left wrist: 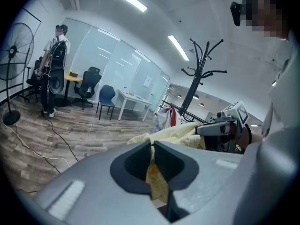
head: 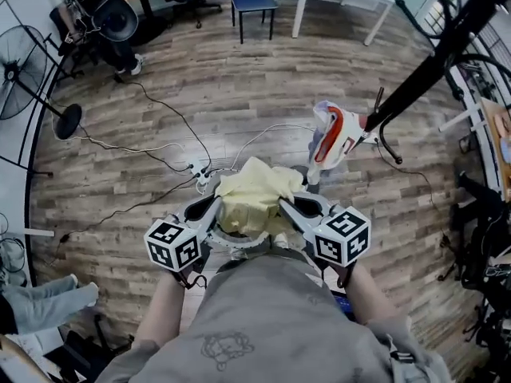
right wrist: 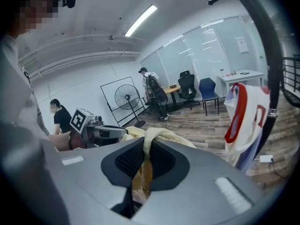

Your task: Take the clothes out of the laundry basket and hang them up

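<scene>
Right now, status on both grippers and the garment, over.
Left gripper, right gripper: both shut on yellow garment. Garment bunched between them, off the floor. Coat rack ahead, white-and-red garment on it; cables on floor.

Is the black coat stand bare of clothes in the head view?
No, a white and red garment already hangs on the coat stand.

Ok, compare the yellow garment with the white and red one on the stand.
The yellow garment is plain; the white and red garment has red trim. The left gripper and right gripper pinch the yellow garment; the white and red garment hangs on the coat stand. Both are cloth.
</scene>
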A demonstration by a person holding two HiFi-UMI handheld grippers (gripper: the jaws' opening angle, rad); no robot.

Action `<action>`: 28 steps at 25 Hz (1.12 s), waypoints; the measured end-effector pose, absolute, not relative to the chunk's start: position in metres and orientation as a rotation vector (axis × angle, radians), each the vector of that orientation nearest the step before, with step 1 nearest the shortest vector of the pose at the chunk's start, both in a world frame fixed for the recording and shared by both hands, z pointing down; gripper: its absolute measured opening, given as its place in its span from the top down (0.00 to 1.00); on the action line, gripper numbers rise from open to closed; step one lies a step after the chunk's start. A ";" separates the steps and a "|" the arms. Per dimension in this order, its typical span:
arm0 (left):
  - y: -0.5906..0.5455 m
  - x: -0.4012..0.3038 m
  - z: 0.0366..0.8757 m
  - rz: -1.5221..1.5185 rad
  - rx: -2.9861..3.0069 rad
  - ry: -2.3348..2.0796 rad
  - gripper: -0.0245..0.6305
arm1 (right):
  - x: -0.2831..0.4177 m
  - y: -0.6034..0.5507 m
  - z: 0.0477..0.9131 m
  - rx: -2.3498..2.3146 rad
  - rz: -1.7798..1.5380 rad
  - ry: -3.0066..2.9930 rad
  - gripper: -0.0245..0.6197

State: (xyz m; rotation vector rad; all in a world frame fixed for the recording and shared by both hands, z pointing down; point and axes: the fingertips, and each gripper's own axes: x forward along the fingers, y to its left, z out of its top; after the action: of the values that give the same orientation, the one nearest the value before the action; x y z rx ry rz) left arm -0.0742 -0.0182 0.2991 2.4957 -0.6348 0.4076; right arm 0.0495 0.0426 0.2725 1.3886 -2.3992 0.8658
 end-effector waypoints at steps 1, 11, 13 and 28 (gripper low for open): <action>-0.017 -0.067 0.297 0.411 2.504 -0.609 0.93 | 0.055 0.046 0.270 1.411 0.869 -2.394 0.89; 0.007 0.022 0.249 0.412 2.657 -0.266 0.93 | 0.134 0.086 0.226 1.696 0.901 -2.391 0.89; 0.014 0.044 0.232 0.374 2.679 -0.185 0.93 | 0.157 0.093 0.208 1.786 0.874 -2.390 0.89; 0.046 0.167 0.139 0.155 2.716 0.158 0.93 | 0.282 0.137 0.092 2.120 0.433 -2.258 0.89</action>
State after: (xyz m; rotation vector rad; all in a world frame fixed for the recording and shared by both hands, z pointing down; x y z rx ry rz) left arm 0.1668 0.0463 0.1391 2.7159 0.1580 0.1550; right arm 0.2821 0.1370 0.0918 2.1200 -2.2582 0.4327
